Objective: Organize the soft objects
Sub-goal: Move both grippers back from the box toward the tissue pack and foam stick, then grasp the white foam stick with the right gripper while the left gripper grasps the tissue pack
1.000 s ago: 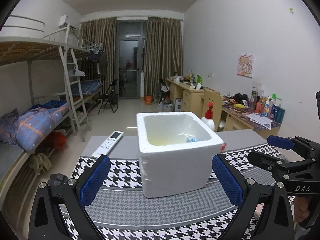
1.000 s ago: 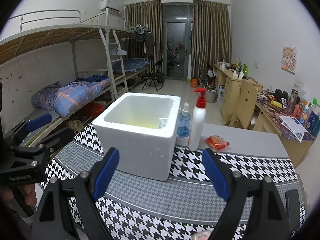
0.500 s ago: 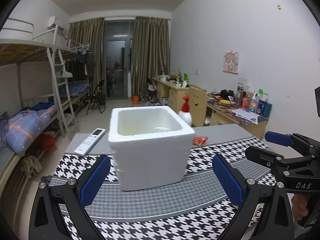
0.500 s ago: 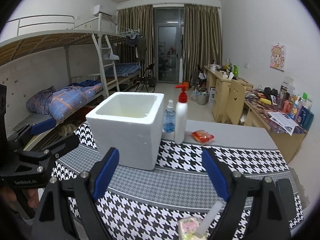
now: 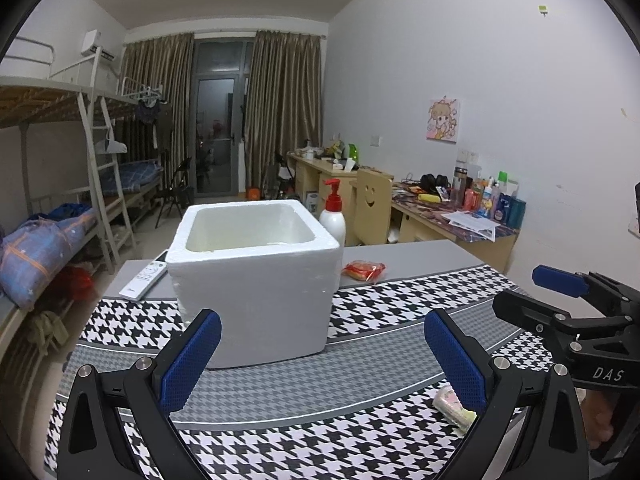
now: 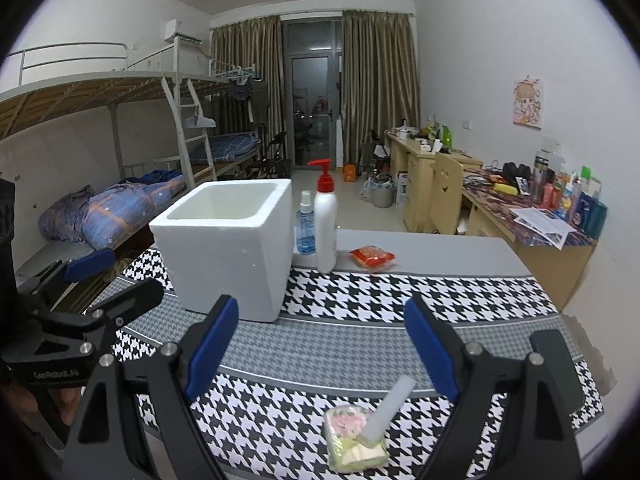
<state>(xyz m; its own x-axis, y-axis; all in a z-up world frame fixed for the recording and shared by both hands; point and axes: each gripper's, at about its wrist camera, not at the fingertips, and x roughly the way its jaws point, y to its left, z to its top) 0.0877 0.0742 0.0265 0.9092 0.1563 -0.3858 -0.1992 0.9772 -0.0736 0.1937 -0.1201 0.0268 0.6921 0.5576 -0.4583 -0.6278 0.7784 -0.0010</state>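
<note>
A white foam box stands open on the houndstooth mat, also in the right wrist view. A small flowered tissue pack with a white tube leaning on it lies near the table's front edge, below my right gripper; it also shows in the left wrist view. A red snack packet lies behind the mat. My left gripper is open and empty in front of the box. My right gripper is open and empty.
A red-pump lotion bottle and a blue spray bottle stand beside the box. A white remote lies at its left. Bunk beds stand at left, cluttered desks at right.
Both grippers have pulled back and lowered. The box looks farther away, and the tissue pack with the tube has come into view near the front edge.
</note>
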